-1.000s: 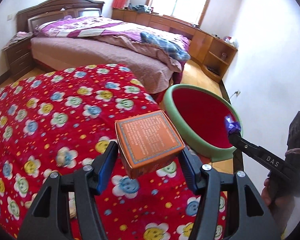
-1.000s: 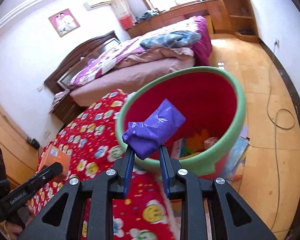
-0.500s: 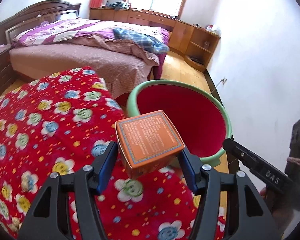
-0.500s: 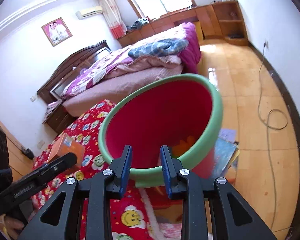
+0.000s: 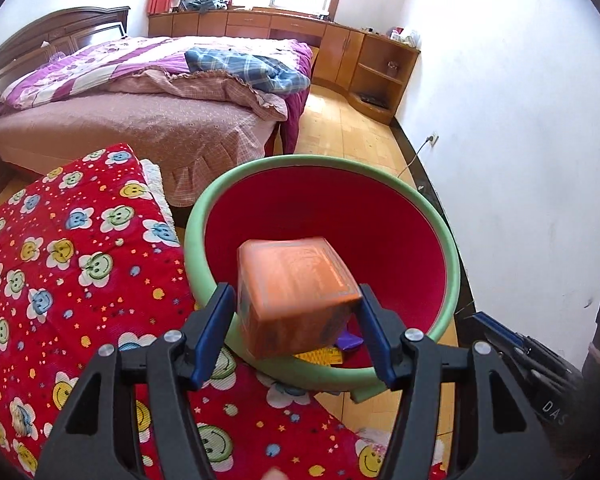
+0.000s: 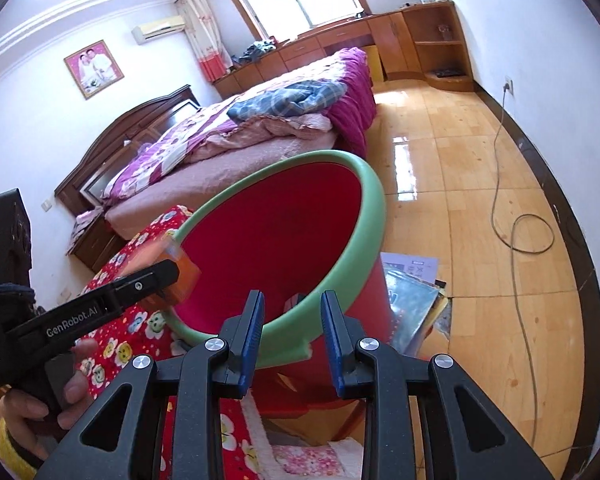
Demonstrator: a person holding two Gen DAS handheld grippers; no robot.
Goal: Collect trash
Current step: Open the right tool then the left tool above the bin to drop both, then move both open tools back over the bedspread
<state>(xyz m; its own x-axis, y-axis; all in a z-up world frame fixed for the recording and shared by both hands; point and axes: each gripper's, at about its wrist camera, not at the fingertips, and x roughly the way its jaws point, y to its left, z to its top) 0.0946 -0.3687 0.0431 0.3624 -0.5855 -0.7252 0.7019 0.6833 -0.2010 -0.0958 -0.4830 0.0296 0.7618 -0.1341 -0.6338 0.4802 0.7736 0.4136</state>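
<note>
A red trash bin with a green rim (image 5: 450,240) stands beside the red flowered quilt (image 5: 60,280); it also shows in the right wrist view (image 6: 364,220). My left gripper (image 5: 294,328) is over the bin's near rim. The orange box (image 5: 292,292) is blurred between its jaws, which stand wider than the box with gaps on both sides. The box also shows in the right wrist view (image 6: 176,268). My right gripper (image 6: 292,328) is open and empty by the bin's near side. A purple wrapper (image 5: 350,340) lies inside the bin.
A bed (image 5: 148,92) with purple bedding stands behind the bin. Wooden cabinets (image 5: 340,44) line the far wall. Papers (image 6: 416,292) lie on the wooden floor beside the bin. A cable (image 6: 528,232) runs along the right wall.
My right gripper dropped the purple wrapper into the bin and drew back. My left gripper carried the orange box from over the quilt to over the bin and its jaws opened.
</note>
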